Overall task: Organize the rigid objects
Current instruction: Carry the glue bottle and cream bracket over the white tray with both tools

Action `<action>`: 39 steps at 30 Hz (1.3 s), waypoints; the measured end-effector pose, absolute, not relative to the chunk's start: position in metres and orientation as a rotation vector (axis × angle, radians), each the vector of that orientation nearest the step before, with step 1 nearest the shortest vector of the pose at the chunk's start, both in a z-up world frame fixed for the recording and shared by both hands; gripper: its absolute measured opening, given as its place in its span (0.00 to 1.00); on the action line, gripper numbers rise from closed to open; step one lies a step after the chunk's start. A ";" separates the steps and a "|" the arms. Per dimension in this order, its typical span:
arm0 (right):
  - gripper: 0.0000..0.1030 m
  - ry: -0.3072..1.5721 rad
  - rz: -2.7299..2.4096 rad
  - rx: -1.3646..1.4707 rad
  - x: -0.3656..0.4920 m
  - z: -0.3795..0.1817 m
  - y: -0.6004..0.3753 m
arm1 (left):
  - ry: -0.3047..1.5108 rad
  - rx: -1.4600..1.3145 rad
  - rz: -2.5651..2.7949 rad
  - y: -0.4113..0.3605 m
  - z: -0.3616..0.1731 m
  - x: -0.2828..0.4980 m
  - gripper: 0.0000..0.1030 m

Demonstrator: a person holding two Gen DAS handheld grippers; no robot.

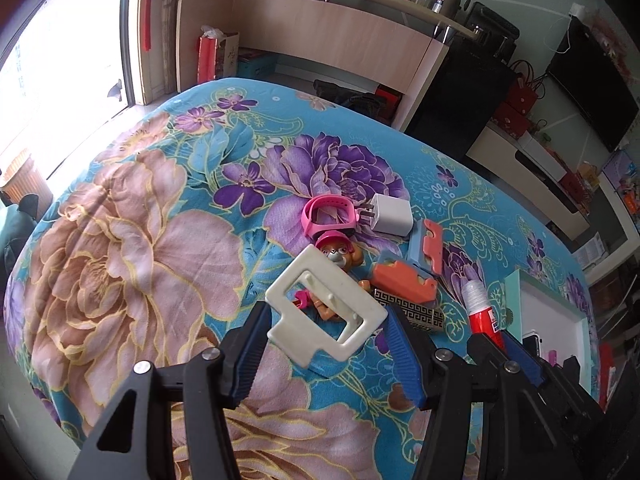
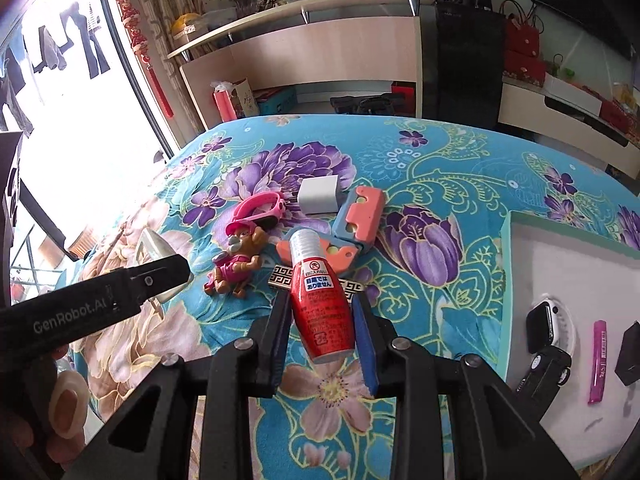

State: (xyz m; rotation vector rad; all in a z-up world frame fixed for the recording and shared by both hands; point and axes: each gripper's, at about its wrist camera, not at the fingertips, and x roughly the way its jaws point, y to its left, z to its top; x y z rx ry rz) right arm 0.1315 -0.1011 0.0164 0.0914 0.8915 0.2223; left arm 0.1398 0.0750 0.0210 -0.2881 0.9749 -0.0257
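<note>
**A:** Both grippers are busy over the floral bedspread (image 1: 132, 240). The left gripper (image 1: 326, 334) has its blue pads clamped on a white plastic frame (image 1: 320, 304), a flat rectangular piece with a window cut in it, held clear above the cloth.

**B:** And the right gripper (image 2: 322, 320) is pinched narrow on a red bottle (image 2: 322, 300) with a white ribbed cap, cap pointing away, label facing up. It's lifted off the bed.

**A:** Look past the frame: a pile of small things sits mid-bed. A pink watch band (image 1: 328, 214), a white charger plug (image 1: 390, 214) touching it on the right, a toy pup figure (image 1: 340, 256) in a pink cap just nearer.

**B:** Right of the pup, two orange-and-blue blocks (image 2: 360, 212), and a black-and-gold patterned bar (image 2: 282, 274) lying partly behind the bottle.

**A:** Over at the right edge there's a white tray with a mint rim (image 2: 508, 280).

**B:** Inside it: a smartwatch (image 2: 546, 322), a black toy car (image 2: 546, 368) just nearer, and a purple stick (image 2: 598, 360) to their right.
</note>
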 end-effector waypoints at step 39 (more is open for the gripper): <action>0.31 0.820 -0.294 0.306 0.100 0.024 -0.316 | 0.982 0.035 -0.331 -0.123 0.062 0.144 0.59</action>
